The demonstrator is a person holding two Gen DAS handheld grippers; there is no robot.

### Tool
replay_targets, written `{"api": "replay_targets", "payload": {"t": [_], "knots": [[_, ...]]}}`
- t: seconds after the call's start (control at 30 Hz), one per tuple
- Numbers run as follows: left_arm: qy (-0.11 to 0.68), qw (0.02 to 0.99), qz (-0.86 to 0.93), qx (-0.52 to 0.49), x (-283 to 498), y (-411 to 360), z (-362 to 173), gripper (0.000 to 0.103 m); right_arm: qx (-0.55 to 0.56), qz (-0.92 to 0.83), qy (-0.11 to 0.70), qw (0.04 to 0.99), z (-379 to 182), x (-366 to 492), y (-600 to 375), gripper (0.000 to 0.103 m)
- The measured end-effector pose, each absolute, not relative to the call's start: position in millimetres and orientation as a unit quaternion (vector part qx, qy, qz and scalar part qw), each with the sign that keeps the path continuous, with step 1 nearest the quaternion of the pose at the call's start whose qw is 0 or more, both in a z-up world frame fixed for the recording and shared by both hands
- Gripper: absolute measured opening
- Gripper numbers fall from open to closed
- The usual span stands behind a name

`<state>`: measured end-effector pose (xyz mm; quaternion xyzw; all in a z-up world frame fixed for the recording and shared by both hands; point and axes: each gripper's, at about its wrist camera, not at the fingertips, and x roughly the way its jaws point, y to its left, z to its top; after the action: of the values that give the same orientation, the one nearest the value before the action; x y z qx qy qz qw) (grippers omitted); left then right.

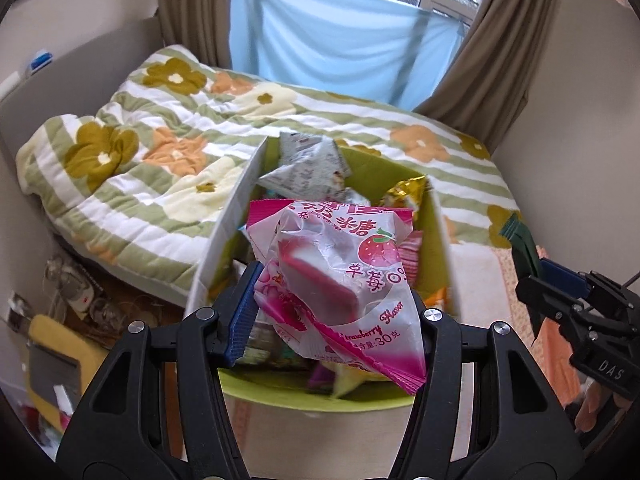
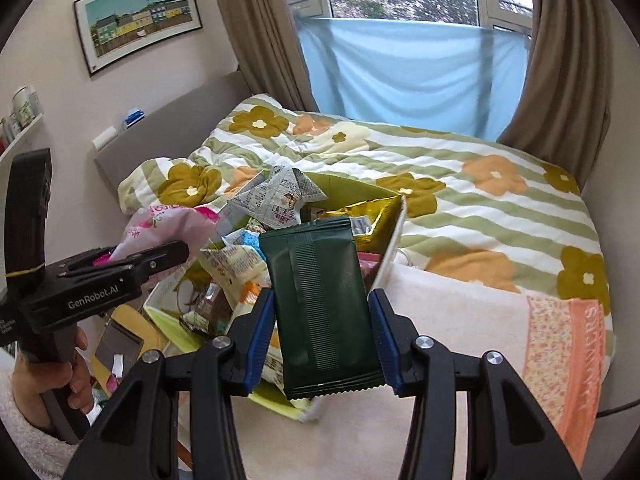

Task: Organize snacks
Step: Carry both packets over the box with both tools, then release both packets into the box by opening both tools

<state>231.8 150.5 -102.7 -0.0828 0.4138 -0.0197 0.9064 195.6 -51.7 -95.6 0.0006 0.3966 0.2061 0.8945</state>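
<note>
- Two grippers are in play, one in each hand, and each one is clamped on a single packet.
- The left gripper (image 1: 332, 300) pinches one pink-and-white strawberry snack packet (image 1: 340, 276) between its blue pads (image 1: 244, 312); the packet hangs just above the open box (image 1: 224, 240). From the right wrist view the same gripper (image 2: 160, 258) comes in at the left with the pink packet (image 2: 160, 228) sticking out of its tip.
- The right gripper (image 2: 322, 320) squeezes one dark green packet (image 2: 320, 308) by its two long edges, upright between the two blue pads (image 2: 382, 336). It is held in front of the box (image 2: 394, 240), over the box's near edge. In the left wrist view this gripper (image 1: 536, 276) shows at the right edge with the green packet (image 1: 520, 248) in its grip.
- One box sits on the bed, white outside and lime green inside, filled with a loose heap of snacks; the heap is too jumbled for a full count.
- On top of the heap, two stand out: one grey-white printed pouch (image 2: 276, 196) at the far side and one gold foil packet (image 2: 368, 220) against the right wall.
- One flowered quilt (image 2: 460, 184) with green stripes covers the bed beyond the box.
- One peach-patterned towel (image 2: 560, 360) lies on the bed just to the right of the box.
- One framed picture (image 2: 140, 20) hangs on the wall at the left.
- One blue cloth (image 2: 408, 72) hangs across the window between two brown curtains.
</note>
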Motion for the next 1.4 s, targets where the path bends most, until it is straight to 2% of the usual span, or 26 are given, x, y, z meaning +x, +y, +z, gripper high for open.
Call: {"api": "replay_targets", "payload": {"t": [0.33, 0.37, 0.4, 0.43, 0.47, 1.17, 1.23, 1.27, 1.3, 1.33, 1.4], "knots": [[0.443, 0.892, -0.087, -0.035, 258, 176, -131, 0.053, 0.042, 0.125, 0.431, 0.893, -112, 207, -17, 0.044], [0.438, 0.894, -0.087, -0.035, 256, 177, -131, 0.056, 0.044, 0.121, 0.432, 0.892, -112, 208, -15, 0.044], [0.434, 0.896, -0.089, -0.036, 254, 176, -131, 0.060, 0.044, 0.118, 0.434, 0.892, -113, 207, -14, 0.044], [0.428, 0.898, -0.093, -0.039, 253, 177, -132, 0.079, 0.043, 0.116, 0.435, 0.892, -114, 208, -13, 0.044], [0.426, 0.899, -0.093, -0.039, 251, 176, -132, 0.103, 0.044, 0.115, 0.435, 0.892, -114, 208, -14, 0.044], [0.432, 0.900, -0.052, -0.020, 227, 198, -129, 0.103, 0.061, 0.155, 0.468, 0.868, -129, 240, 13, 0.044], [0.436, 0.898, -0.050, -0.016, 228, 202, -131, 0.103, 0.070, 0.155, 0.472, 0.865, -130, 244, 14, 0.048], [0.438, 0.898, -0.050, -0.016, 229, 202, -131, 0.103, 0.071, 0.152, 0.466, 0.869, -128, 243, 13, 0.061], [0.439, 0.897, -0.050, -0.015, 229, 204, -132, 0.102, 0.072, 0.149, 0.459, 0.873, -126, 240, 13, 0.080], [0.440, 0.897, -0.051, -0.015, 230, 205, -133, 0.102, 0.075, 0.148, 0.452, 0.876, -124, 237, 12, 0.087], [0.441, 0.895, -0.054, -0.016, 230, 206, -135, 0.103, 0.087, 0.145, 0.446, 0.879, -123, 229, 7, 0.090]]}}
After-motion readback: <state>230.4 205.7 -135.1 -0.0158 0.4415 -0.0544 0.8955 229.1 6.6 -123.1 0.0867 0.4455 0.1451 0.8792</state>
